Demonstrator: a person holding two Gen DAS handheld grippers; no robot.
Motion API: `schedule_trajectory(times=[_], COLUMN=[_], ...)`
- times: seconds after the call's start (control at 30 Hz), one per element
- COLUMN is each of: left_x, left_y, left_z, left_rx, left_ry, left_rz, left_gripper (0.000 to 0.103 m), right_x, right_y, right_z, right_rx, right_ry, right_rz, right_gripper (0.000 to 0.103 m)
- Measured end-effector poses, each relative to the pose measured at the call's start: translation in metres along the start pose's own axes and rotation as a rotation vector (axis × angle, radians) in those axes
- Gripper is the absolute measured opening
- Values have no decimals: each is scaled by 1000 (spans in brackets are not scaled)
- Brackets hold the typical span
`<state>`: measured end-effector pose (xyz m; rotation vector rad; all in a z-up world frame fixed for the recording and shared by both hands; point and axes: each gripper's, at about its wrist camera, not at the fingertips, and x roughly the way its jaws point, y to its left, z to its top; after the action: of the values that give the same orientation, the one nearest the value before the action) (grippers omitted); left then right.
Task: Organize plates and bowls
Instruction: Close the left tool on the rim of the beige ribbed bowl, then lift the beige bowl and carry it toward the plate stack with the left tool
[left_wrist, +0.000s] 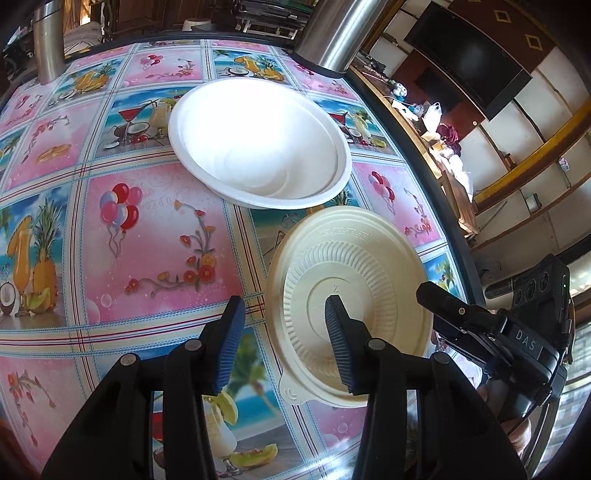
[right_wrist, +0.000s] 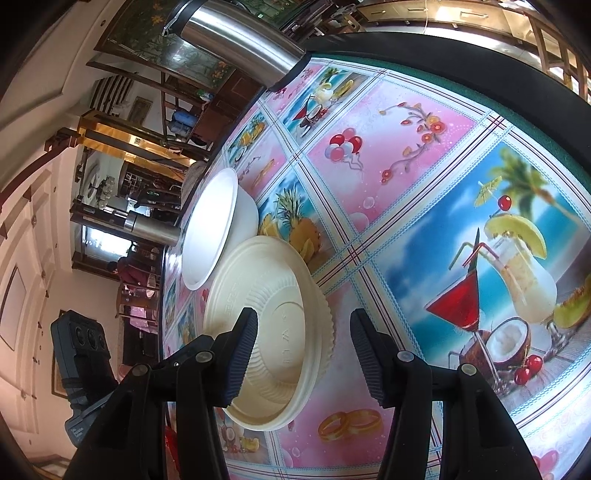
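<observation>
A white bowl (left_wrist: 258, 147) stands upright near the middle of the table; the right wrist view shows it side-on (right_wrist: 210, 229). Just in front of it a cream ribbed bowl (left_wrist: 369, 266) lies upside down, with a small tab on its rim. My left gripper (left_wrist: 284, 301) is open above the cream bowl's left side, and its right finger (left_wrist: 341, 343) crosses the bowl's base. My right gripper (right_wrist: 303, 313) is open around the cream bowl (right_wrist: 280, 332). Its left finger (right_wrist: 240, 350) overlaps the base, and a strip of tablecloth shows beside its right finger (right_wrist: 369, 358).
Two steel flasks stand at the back of the table, a large one (left_wrist: 328, 33) and a slimmer one (left_wrist: 48, 40). The colourful tablecloth (left_wrist: 147, 240) covers the top. The table's dark edge (left_wrist: 424, 166) curves close to the cream bowl on the right.
</observation>
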<state>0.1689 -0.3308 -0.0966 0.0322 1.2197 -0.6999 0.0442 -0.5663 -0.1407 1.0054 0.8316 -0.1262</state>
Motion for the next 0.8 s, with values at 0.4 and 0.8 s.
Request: schedule_trajectory(times=[0.4, 0.8], left_x=[3, 4], left_y=[4, 5], left_z=[-1, -5], left_rx=[-6, 1], left_ry=[-8, -28], left_rz=[-6, -11], left_gripper=[24, 8], right_x=[-2, 3], right_y=[-6, -2], right_z=[0, -4], right_rx=[29, 2], right_ry=[-33, -44], right_rz=[-7, -30], right_gripper=[25, 10])
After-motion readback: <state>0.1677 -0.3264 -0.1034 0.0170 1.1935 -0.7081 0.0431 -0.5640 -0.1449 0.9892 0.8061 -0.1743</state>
